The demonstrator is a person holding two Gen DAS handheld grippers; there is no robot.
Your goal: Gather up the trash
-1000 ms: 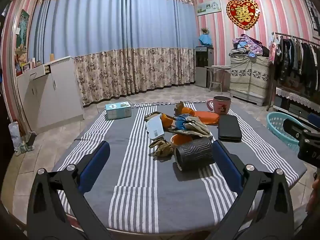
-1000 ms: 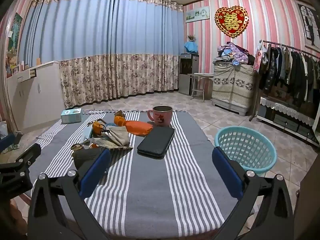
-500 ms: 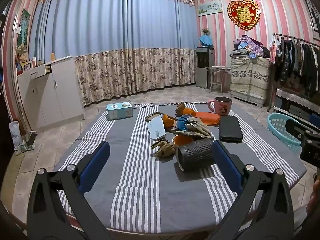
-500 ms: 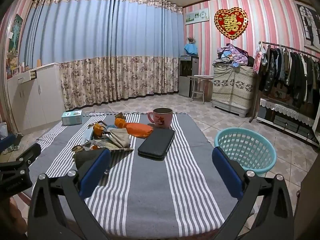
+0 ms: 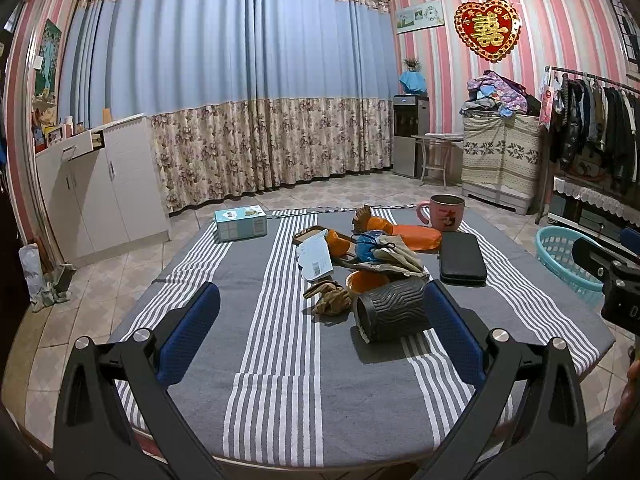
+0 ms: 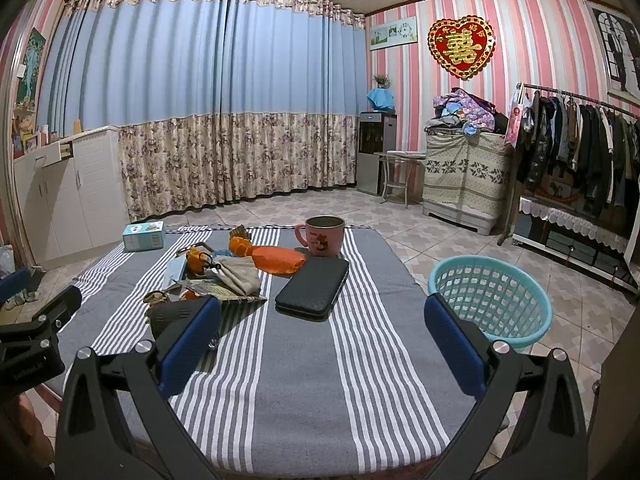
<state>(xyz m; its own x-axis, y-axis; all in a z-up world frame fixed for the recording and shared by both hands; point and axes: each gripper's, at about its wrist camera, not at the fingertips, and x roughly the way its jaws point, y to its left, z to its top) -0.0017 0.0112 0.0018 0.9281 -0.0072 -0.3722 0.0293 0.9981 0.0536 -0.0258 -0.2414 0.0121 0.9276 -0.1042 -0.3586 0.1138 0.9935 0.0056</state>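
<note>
I see my left gripper (image 5: 320,336) and right gripper (image 6: 322,344) both spread wide, gripping nothing, over bare striped tablecloth (image 6: 296,368) at lower frame. The trash pile (image 5: 360,256) sits mid-frame (black ribbed cup (image 5: 390,310) lying nearest). The blue basket (image 6: 490,296) stands past the cloth's right edge.

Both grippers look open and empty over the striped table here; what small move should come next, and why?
Probably ease the left gripper forward and slightly right toward the crumpled brown scrap. Both it and the right gripper are open and empty, the scrap is the nearest loose piece, and the turquoise basket waits beside the table.
</note>
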